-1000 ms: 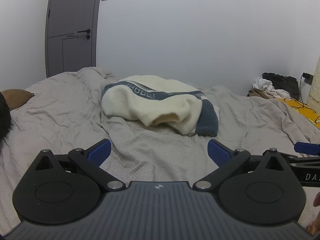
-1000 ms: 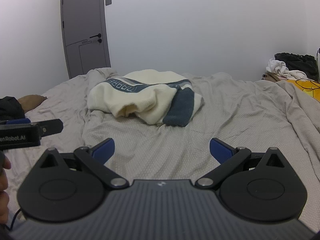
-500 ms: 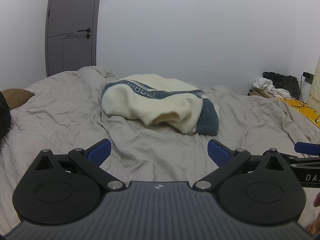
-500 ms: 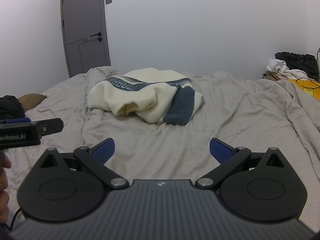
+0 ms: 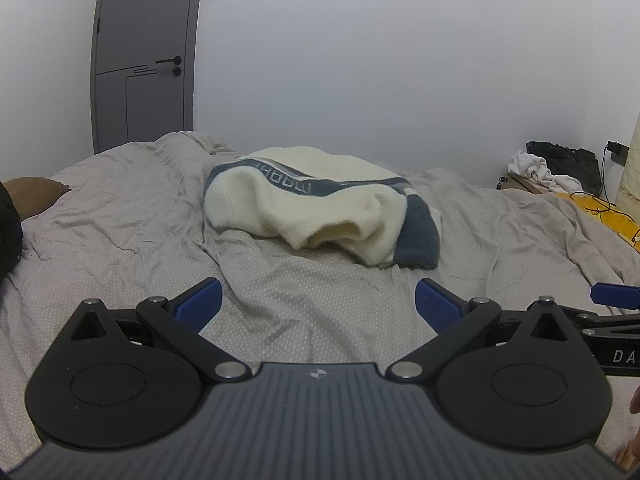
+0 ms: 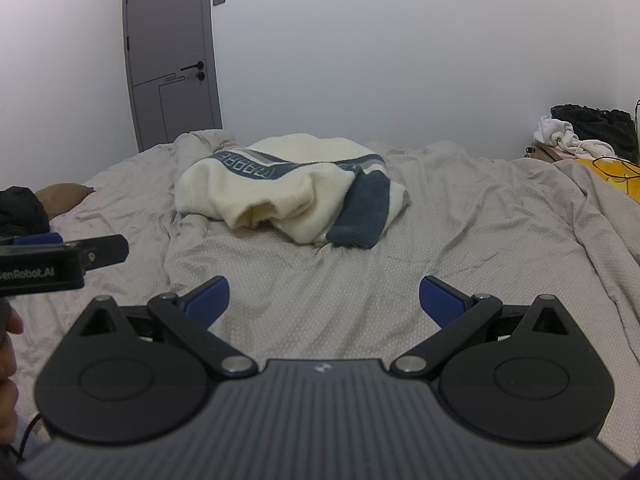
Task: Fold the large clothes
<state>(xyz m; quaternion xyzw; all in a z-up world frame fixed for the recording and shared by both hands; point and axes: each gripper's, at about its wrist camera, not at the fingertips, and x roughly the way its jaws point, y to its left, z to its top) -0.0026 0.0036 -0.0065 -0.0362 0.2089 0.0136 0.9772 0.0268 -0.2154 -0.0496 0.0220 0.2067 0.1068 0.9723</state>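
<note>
Grey sheets cover a big bed (image 5: 120,240) in a room with white walls. 1 cream and blue sweater (image 5: 320,208) lies in a crumpled heap near the middle of the bed, well ahead of both tools. It has 1 blue band with pale letters across the top, and 1 blue edge hangs down on its right side. The sheet around it is wrinkled.

2 grippers are held low over the near part of the bed. The left gripper (image 5: 318,298) has its 2 blue fingers (image 5: 200,302) spread wide, with nothing between them. The right gripper (image 6: 324,296) has its 2 blue fingers (image 6: 210,294) spread wide too, and they hold nothing. Neither one touches the sweater. In the right wrist view, the left gripper pokes in at the left edge, with part of a hand (image 6: 8,360) below it.

1 grey door (image 6: 172,56) stands shut in the far left corner. 1 brown pillow (image 5: 36,192) sits at the left side of the bed. 1 pile of black and white clothes (image 6: 580,132) rests by the far right wall, next to 1 yellow cloth (image 6: 616,172).
</note>
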